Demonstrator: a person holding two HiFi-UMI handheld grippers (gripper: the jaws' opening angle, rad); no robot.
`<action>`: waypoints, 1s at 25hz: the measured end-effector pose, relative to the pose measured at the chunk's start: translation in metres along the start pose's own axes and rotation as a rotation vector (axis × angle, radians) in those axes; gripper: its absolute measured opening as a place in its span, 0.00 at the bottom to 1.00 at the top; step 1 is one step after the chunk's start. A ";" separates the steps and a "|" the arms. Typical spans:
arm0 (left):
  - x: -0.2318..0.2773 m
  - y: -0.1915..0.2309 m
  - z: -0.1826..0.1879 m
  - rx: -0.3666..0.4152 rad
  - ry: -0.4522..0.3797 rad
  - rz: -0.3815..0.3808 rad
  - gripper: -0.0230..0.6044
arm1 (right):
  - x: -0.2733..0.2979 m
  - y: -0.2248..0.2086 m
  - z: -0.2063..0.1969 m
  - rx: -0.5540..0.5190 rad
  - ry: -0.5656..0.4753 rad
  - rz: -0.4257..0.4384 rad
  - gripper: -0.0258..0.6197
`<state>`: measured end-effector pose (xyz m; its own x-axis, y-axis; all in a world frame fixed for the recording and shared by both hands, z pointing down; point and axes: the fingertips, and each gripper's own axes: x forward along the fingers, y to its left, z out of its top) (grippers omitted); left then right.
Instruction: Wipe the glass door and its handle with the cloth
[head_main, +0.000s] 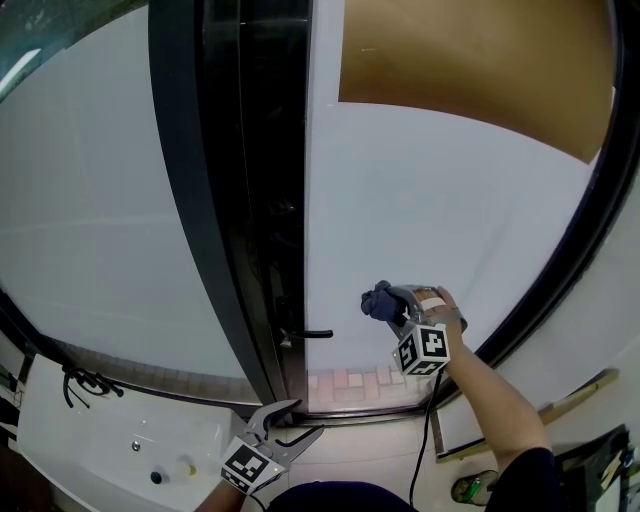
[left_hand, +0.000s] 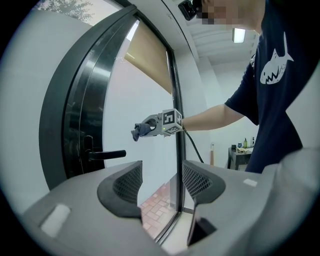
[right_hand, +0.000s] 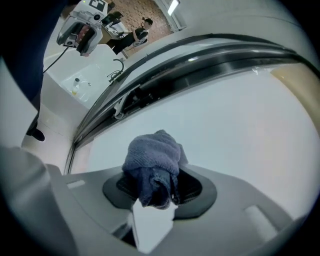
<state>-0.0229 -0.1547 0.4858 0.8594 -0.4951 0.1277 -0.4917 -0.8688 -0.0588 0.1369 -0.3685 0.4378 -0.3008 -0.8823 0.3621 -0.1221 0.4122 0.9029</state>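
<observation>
A frosted glass door (head_main: 440, 220) in a dark frame fills the head view, with a black lever handle (head_main: 314, 334) low on its left edge. My right gripper (head_main: 385, 303) is shut on a bunched grey-blue cloth (head_main: 378, 299), held against or just off the glass to the right of the handle. In the right gripper view the cloth (right_hand: 153, 165) bulges out between the jaws. From the left gripper view I see the handle (left_hand: 106, 155) and the cloth (left_hand: 141, 131). My left gripper (head_main: 290, 420) hangs low near the floor, open and empty.
A dark vertical door frame (head_main: 240, 200) stands left of the glass. A tan blind (head_main: 470, 60) covers the upper right pane. A white basin (head_main: 130, 440) lies at lower left. A black cable (head_main: 428, 440) hangs from the right gripper. Brick paving (head_main: 350, 385) shows through the bottom strip.
</observation>
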 end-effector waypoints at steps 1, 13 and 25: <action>0.000 0.000 0.000 0.000 -0.001 -0.002 0.43 | -0.003 -0.001 -0.009 0.008 0.018 -0.001 0.29; -0.002 -0.003 -0.001 -0.004 -0.005 -0.006 0.43 | -0.021 -0.012 0.003 0.176 -0.029 -0.020 0.29; -0.013 0.003 -0.002 -0.014 -0.011 0.041 0.43 | 0.045 0.027 0.157 0.013 -0.231 0.106 0.29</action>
<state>-0.0360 -0.1506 0.4863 0.8401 -0.5301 0.1149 -0.5280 -0.8477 -0.0504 -0.0287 -0.3611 0.4414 -0.5203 -0.7595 0.3905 -0.0901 0.5035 0.8593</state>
